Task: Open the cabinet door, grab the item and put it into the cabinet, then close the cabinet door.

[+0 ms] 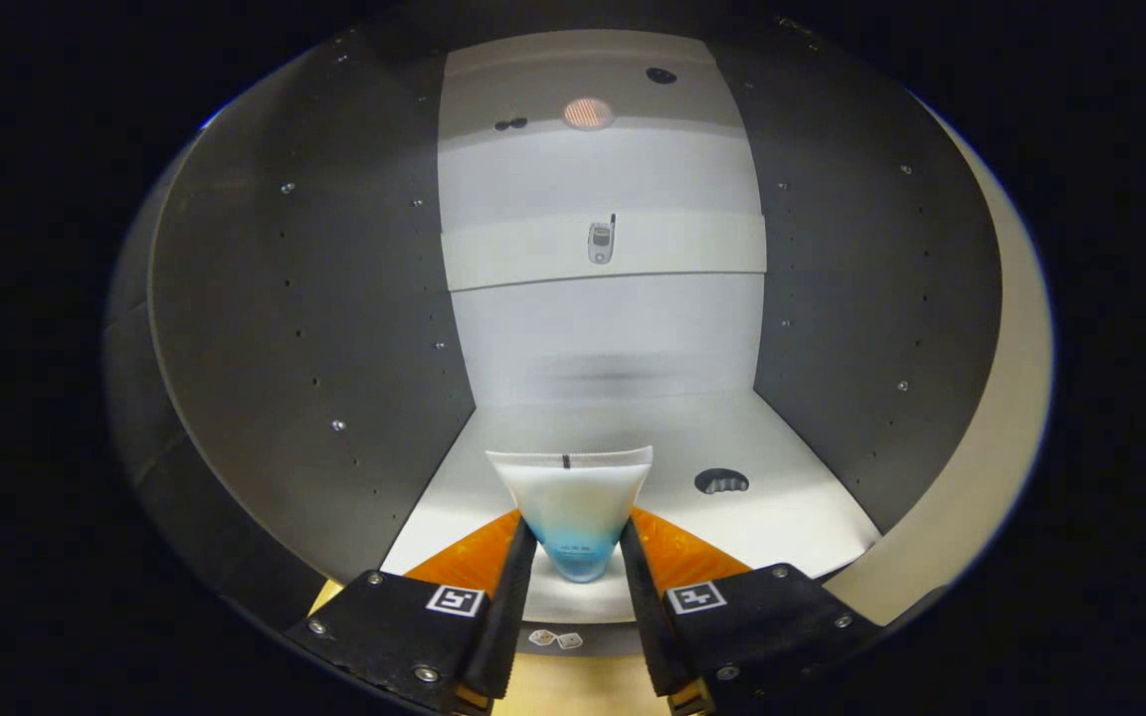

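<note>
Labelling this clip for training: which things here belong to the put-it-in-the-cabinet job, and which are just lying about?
Job:
- claw, shut on the tube
- tube, white and blue
- cabinet, open

Lying about:
- toy phone on the upper shelf
- round hole in the cabinet floor

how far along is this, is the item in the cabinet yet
Done: the cabinet is open, its inside in full view. In hand: the tool is shut on a white tube with a blue end, held over the bottom shelf. Left: release it, back out and close the door.
</note>
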Tool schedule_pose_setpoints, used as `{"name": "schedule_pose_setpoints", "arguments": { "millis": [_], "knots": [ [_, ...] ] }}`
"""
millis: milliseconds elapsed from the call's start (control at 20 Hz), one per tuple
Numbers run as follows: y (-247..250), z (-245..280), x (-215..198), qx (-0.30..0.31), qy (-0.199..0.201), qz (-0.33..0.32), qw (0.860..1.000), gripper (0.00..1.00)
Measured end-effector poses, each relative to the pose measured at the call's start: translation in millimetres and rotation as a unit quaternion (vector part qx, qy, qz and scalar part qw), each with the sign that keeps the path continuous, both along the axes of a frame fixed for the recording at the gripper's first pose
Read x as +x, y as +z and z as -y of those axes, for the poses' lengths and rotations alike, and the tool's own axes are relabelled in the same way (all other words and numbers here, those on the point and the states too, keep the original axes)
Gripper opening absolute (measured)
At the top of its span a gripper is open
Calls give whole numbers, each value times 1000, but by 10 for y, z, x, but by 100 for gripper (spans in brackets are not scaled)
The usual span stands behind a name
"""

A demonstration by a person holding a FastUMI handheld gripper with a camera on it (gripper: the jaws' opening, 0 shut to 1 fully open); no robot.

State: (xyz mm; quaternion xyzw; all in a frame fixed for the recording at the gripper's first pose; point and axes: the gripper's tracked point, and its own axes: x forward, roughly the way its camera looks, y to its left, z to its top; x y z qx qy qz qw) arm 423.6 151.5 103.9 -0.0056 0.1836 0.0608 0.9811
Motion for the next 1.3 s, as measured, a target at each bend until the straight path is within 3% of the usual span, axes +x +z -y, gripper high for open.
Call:
{"name": "schedule_pose_setpoints", "arguments": {
  "millis": [150,250,400,500,1300],
  "knots": [
    [10,13,15,-1,-3,2,1000,54],
    [7,72,-9,-6,-5,3,1000,63],
    [82,116,-96,-7,-9,21,1000,88],
    [166,153,-298,5,-8,35,999,94],
    [570,715,-2747,31,-17,161,986,93]
  ]
}}
